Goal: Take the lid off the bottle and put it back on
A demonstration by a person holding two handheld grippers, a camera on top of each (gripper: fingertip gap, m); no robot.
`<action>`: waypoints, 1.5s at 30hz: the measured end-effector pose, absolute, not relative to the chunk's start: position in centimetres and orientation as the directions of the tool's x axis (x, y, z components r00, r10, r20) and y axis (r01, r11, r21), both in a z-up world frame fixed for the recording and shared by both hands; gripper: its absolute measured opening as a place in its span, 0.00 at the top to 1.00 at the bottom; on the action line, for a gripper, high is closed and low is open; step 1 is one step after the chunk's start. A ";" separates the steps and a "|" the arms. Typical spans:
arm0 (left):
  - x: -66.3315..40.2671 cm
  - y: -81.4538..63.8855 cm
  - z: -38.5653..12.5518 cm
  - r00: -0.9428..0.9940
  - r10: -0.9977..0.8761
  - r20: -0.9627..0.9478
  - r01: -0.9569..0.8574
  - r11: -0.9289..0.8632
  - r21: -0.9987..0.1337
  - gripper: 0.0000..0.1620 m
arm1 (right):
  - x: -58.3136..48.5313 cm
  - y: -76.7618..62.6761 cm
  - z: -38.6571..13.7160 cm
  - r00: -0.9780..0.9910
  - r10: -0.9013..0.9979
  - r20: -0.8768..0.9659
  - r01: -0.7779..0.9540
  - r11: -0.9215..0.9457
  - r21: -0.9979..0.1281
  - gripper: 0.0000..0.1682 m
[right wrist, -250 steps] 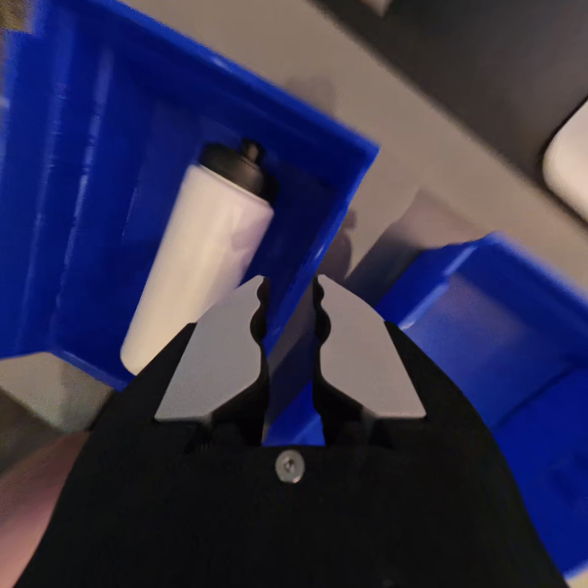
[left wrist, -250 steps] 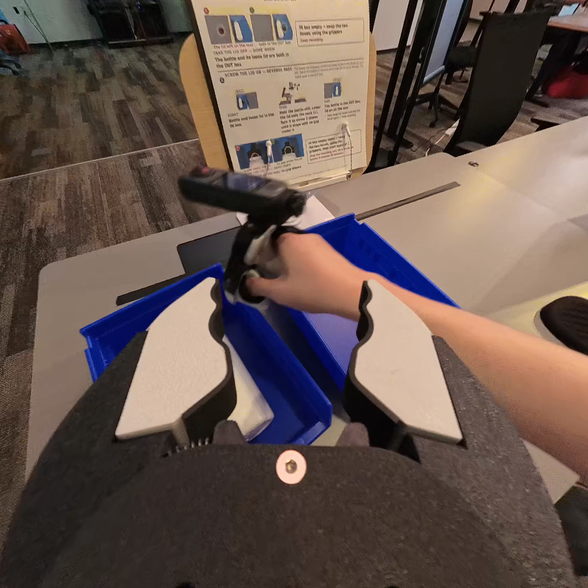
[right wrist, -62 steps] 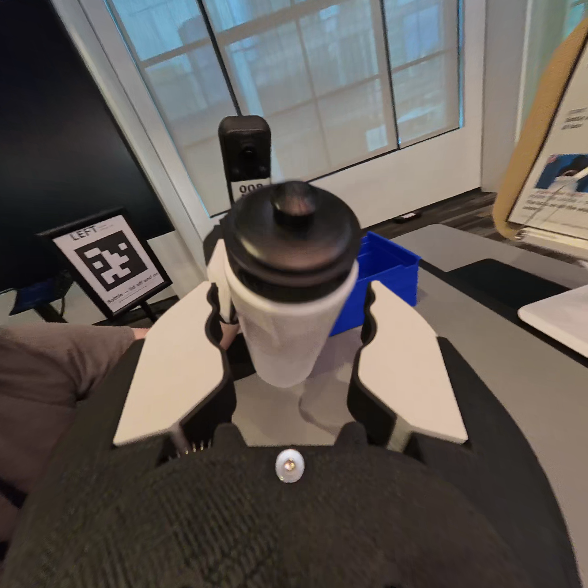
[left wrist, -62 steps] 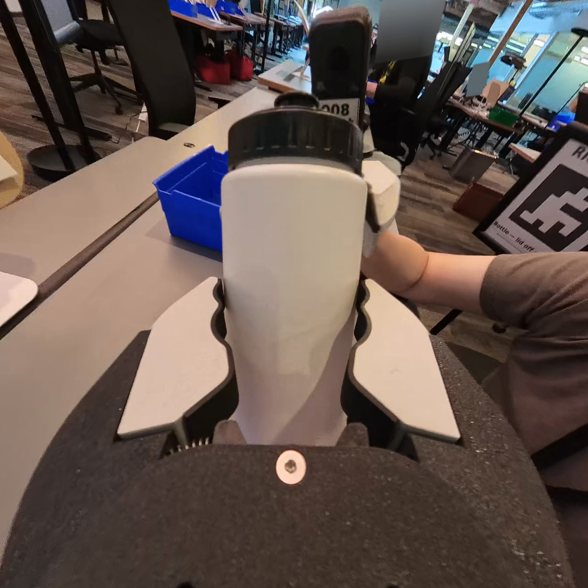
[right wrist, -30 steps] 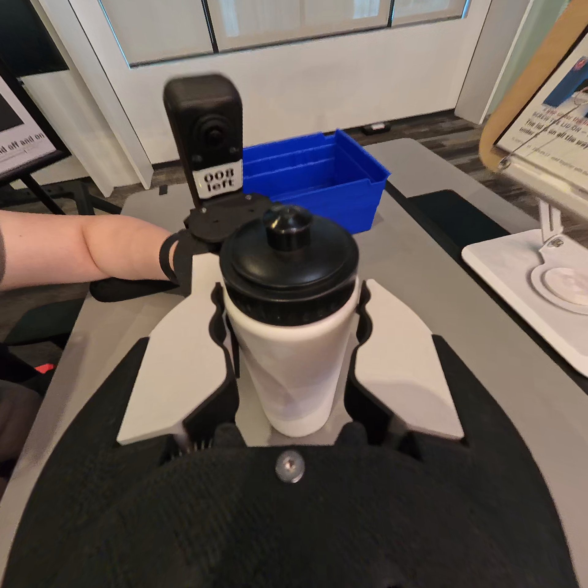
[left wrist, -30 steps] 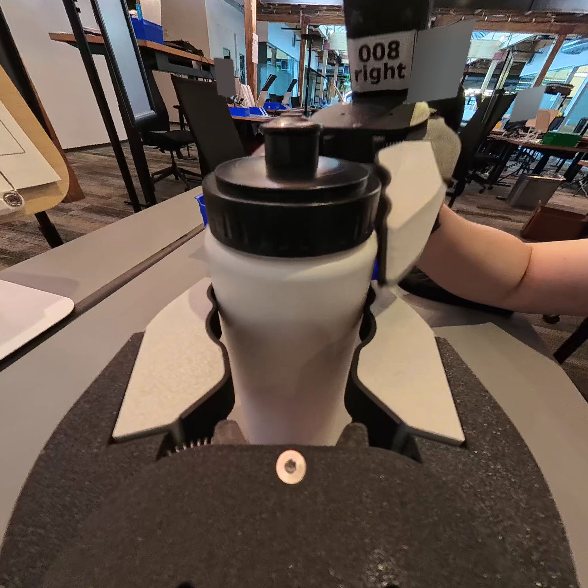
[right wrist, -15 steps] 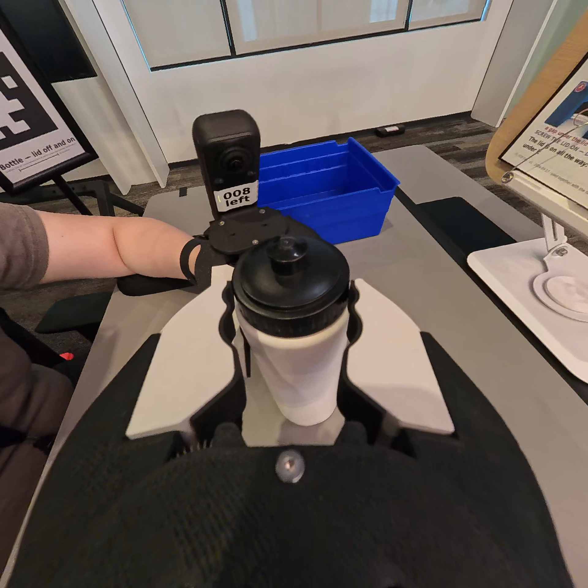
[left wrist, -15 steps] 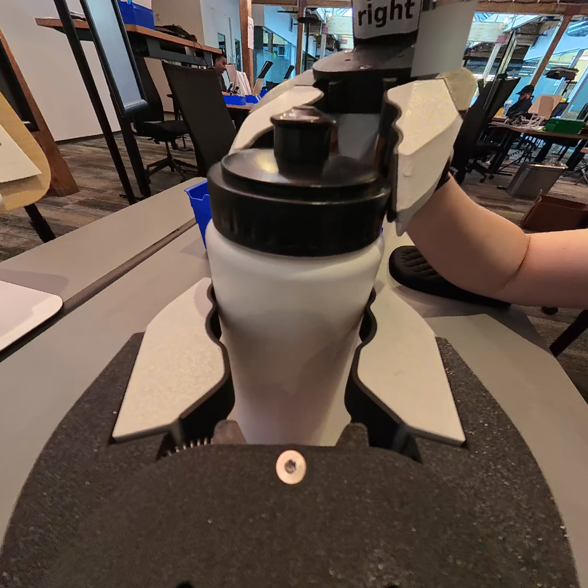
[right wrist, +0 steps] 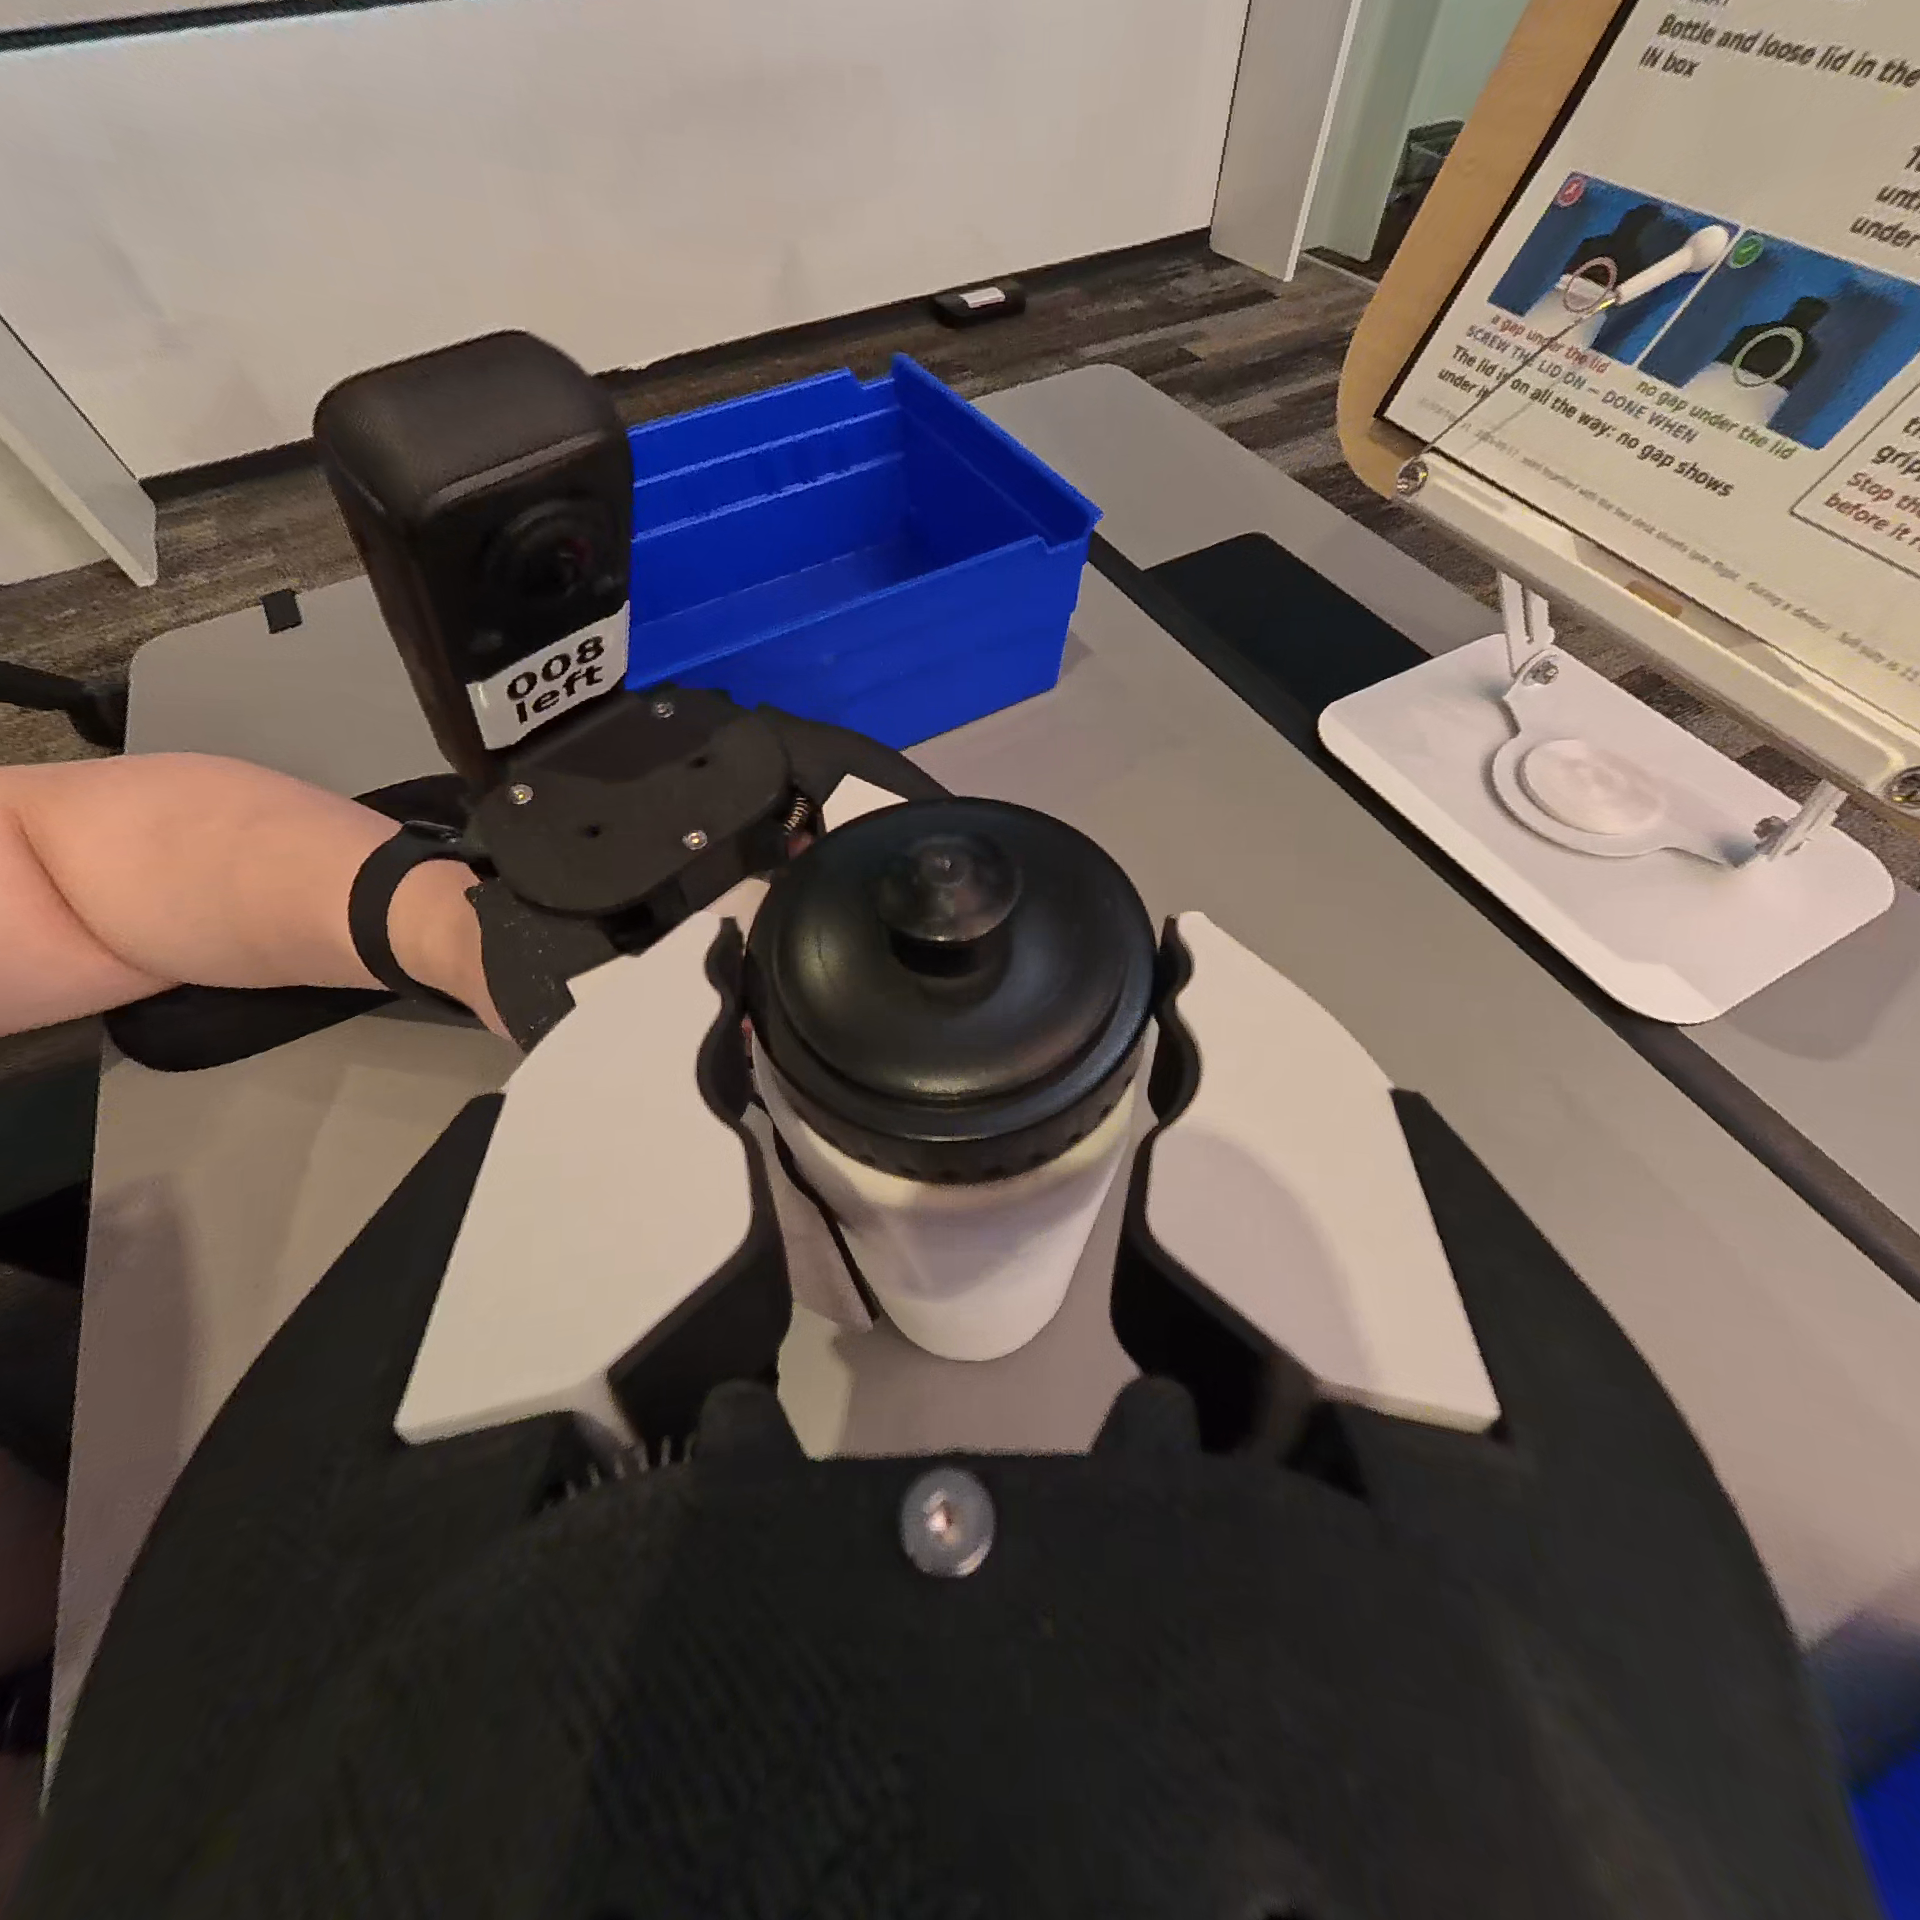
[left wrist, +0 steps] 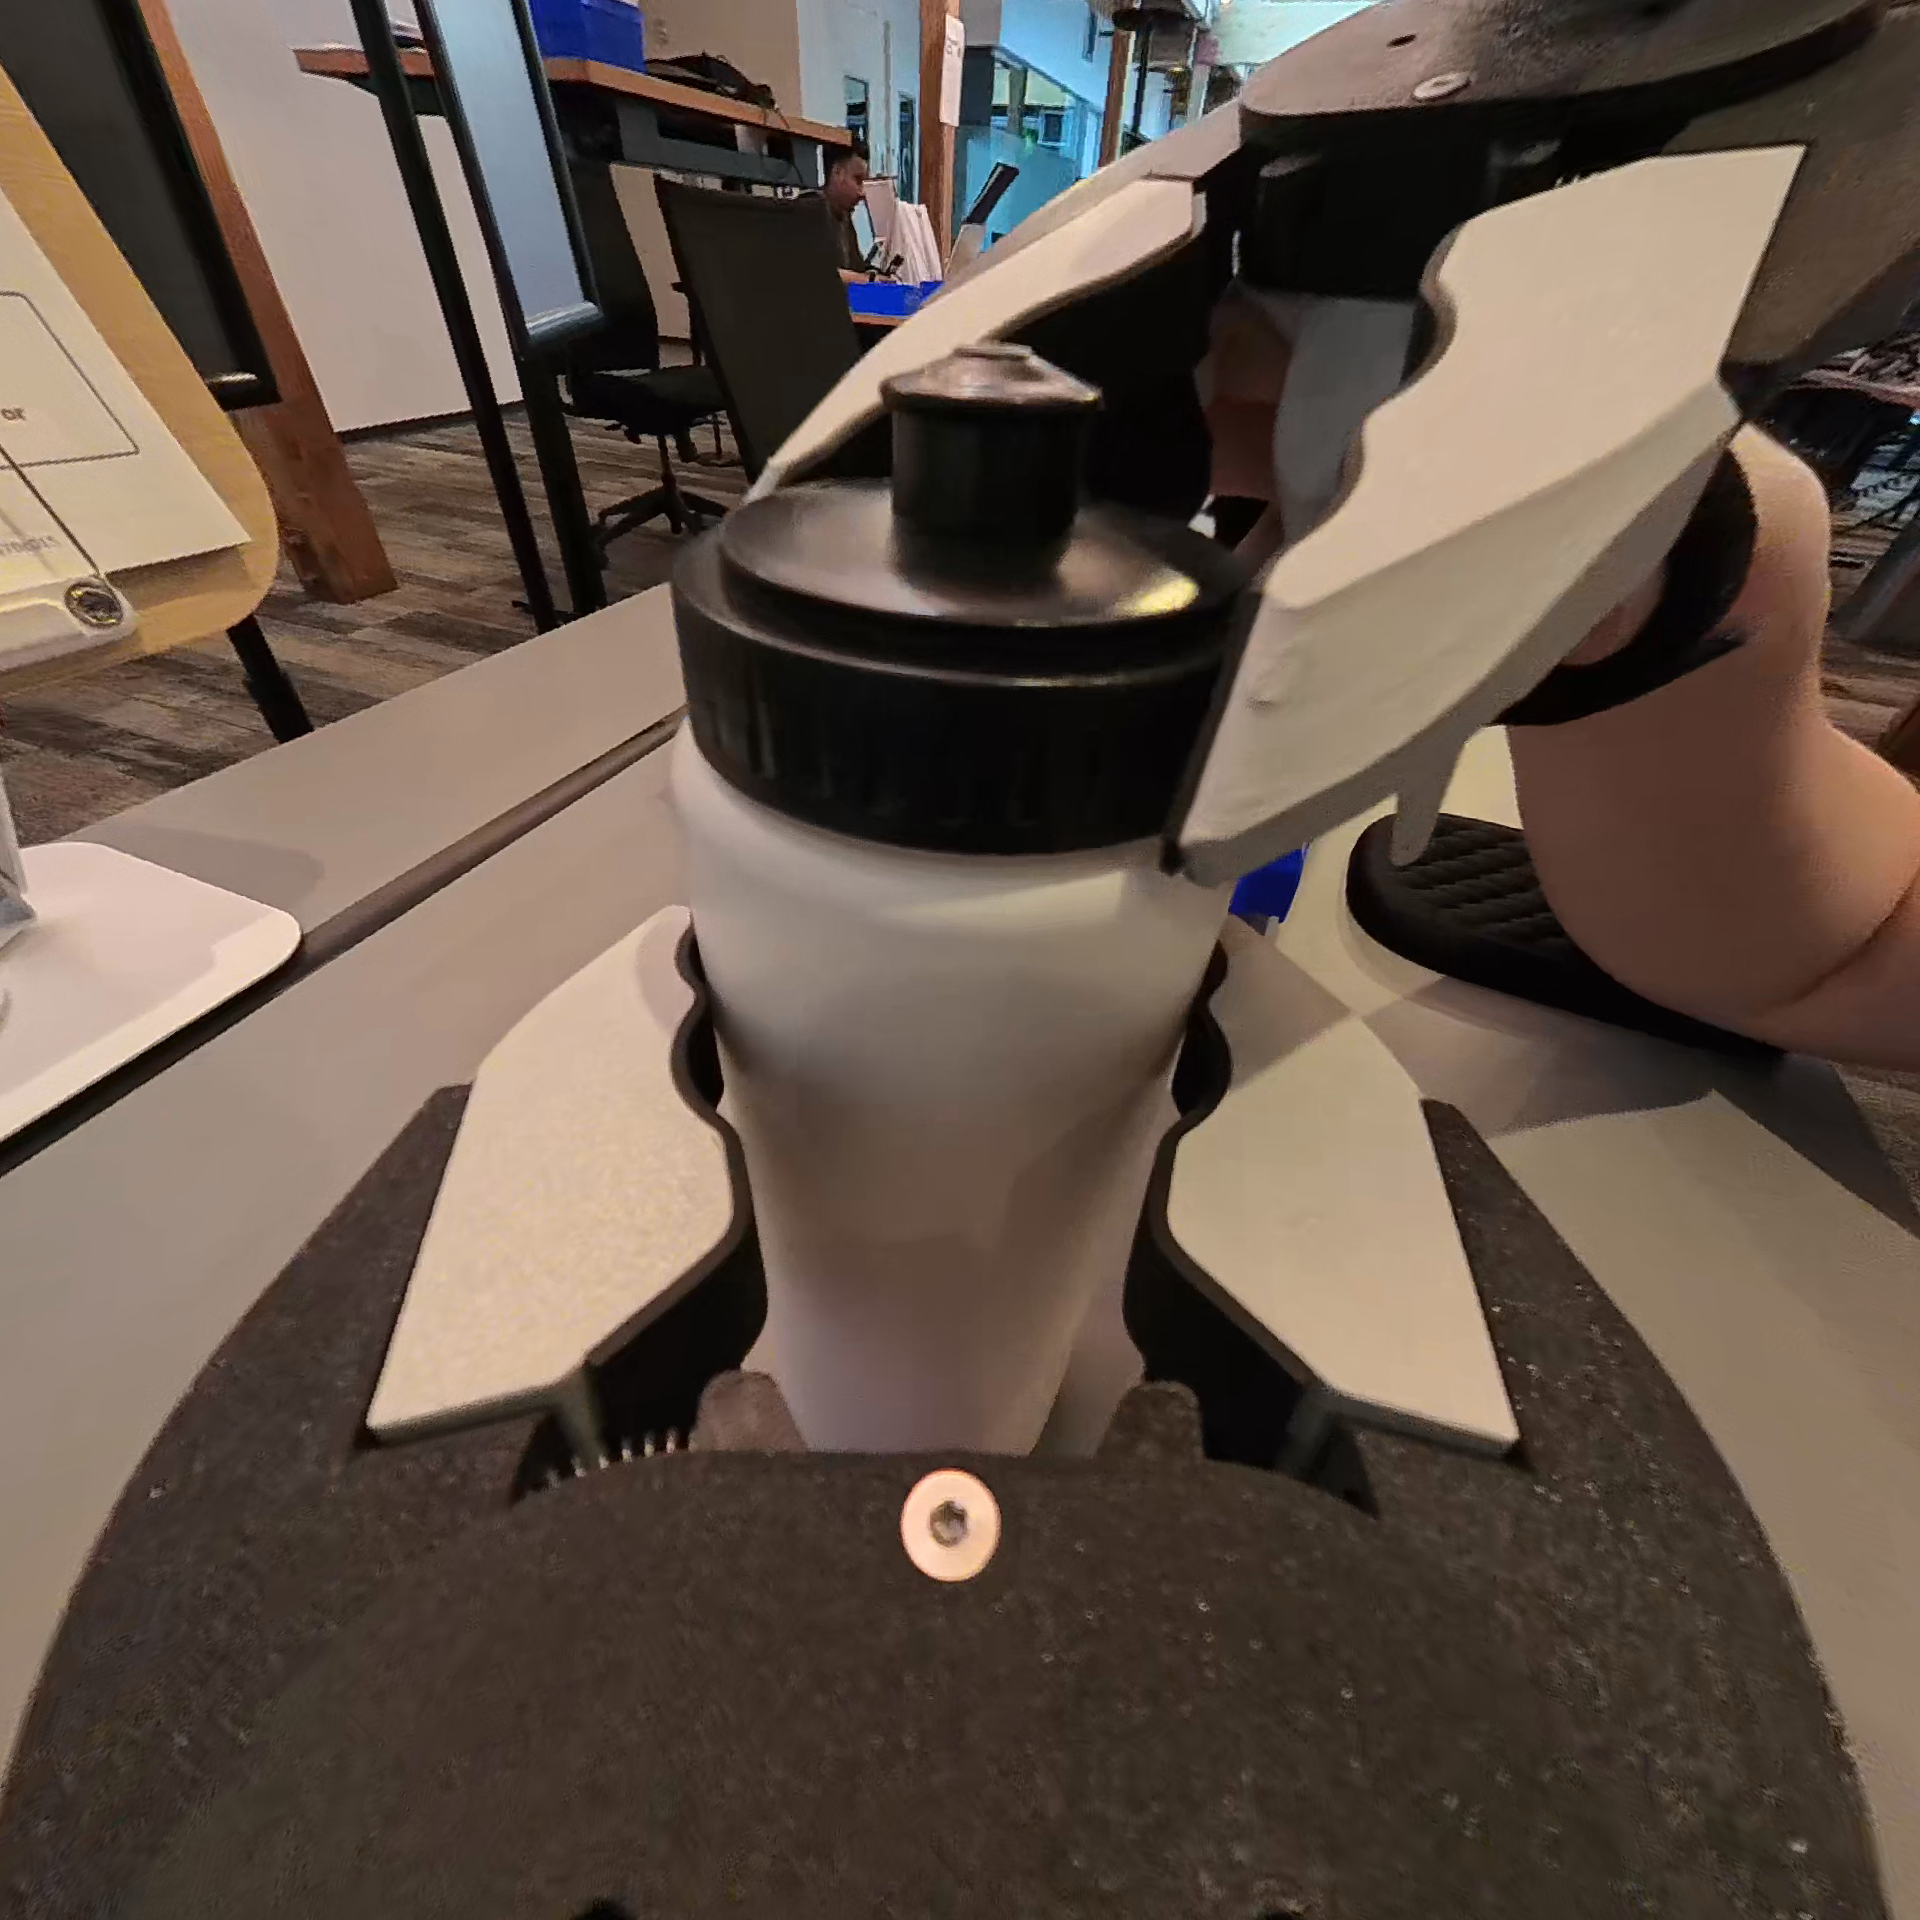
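Only the right wrist view shows right fingers (right wrist: 1247,1143) seemingly pinching lid (right wrist: 951,966); left fingers (left wrist: 582,1174) clamp bottle (left wrist: 945,1091).

The bottle (right wrist: 961,1236) is white with a black ribbed lid (right wrist: 951,997). Both grippers are black with pale grey fingers (right wrist: 613,1184). The bin (right wrist: 862,582) is bright blue, the bench (right wrist: 1299,862) plain grey.

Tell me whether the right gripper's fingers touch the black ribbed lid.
Touching: right wrist view shows both fingers pressed against the black ribbed lid.
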State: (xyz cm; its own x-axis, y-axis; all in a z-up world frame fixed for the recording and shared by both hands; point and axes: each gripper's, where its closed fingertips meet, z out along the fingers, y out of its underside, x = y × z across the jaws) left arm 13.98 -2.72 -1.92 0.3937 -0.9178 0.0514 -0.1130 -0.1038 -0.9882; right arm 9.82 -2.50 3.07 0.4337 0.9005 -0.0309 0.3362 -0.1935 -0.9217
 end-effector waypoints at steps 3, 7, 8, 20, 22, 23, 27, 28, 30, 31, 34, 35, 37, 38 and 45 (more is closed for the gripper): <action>14.0 -2.8 -1.9 0.398 -0.916 0.045 -0.123 -0.102 -0.987 0.46 | 9.9 -2.6 3.0 0.419 0.908 -0.007 0.358 -0.172 -0.918 0.54; 14.0 -2.7 -2.0 0.404 -0.914 0.035 -0.139 -0.100 -0.985 0.46 | 9.9 -2.7 3.0 0.401 0.916 0.003 0.368 -0.158 -0.916 0.54; 14.0 -2.7 -2.0 0.405 -0.914 0.036 -0.139 -0.100 -0.985 0.47 | 9.9 -2.7 3.0 0.398 0.917 0.004 0.368 -0.156 -0.917 0.54; 14.1 -2.7 -2.1 0.405 -0.914 0.017 -0.164 -0.091 -0.982 0.47 | 10.2 -2.7 2.9 0.355 0.935 0.007 0.381 -0.138 -0.914 0.54; 14.2 -2.7 -2.1 0.402 -0.916 0.015 -0.167 -0.090 -0.982 0.47 | 10.2 -2.8 2.9 0.345 0.939 0.008 0.382 -0.133 -0.915 0.54; 14.2 -2.7 -2.1 0.400 -0.916 0.014 -0.169 -0.089 -0.982 0.47 | 10.2 -2.8 2.9 0.339 0.941 0.008 0.383 -0.130 -0.915 0.54; 14.3 -2.8 -2.1 0.388 -0.921 0.015 -0.172 -0.088 -0.981 0.47 | 10.3 -2.9 2.9 0.307 0.952 0.001 0.375 -0.120 -0.919 0.54; 14.3 -2.8 -2.1 0.383 -0.924 0.014 -0.172 -0.086 -0.981 0.47 | 10.3 -2.9 2.9 0.295 0.956 -0.001 0.376 -0.117 -0.919 0.54; 14.5 -3.1 -2.2 0.350 -0.937 0.012 -0.179 -0.080 -0.981 0.47 | 10.4 -3.4 2.9 0.242 0.970 0.004 0.379 -0.091 -0.921 0.54; 14.6 -3.4 -2.2 0.322 -0.947 0.005 -0.187 -0.069 -0.980 0.47 | 10.5 -3.7 2.9 0.202 0.979 0.000 0.377 -0.078 -0.923 0.54; 15.2 -5.2 -2.1 0.179 -0.984 0.012 -0.181 -0.045 -0.982 0.47 | 10.9 -5.9 3.0 -0.004 1.000 0.013 0.348 0.014 -0.937 0.54; 15.5 -6.3 -2.1 0.112 -0.994 -0.004 -0.186 -0.017 -0.982 0.47 | 11.2 -6.9 3.1 -0.090 0.996 0.015 0.322 0.043 -0.946 0.54; 16.0 -8.0 -2.2 0.013 -1.000 0.013 -0.204 -0.015 -0.979 0.47 | 11.6 -8.5 3.2 -0.206 0.978 -0.019 0.297 0.044 -0.954 0.54; 16.1 -8.9 -2.2 -0.039 -0.999 0.022 -0.206 -0.014 -0.978 0.47 | 11.7 -9.3 3.2 -0.256 0.966 -0.023 0.282 0.052 -0.958 0.54; 16.1 -7.7 -2.2 0.045 -0.998 0.037 -0.190 -0.045 -0.981 0.47 | 11.7 -7.0 4.2 -0.125 0.992 -0.008 0.238 0.022 -0.971 0.45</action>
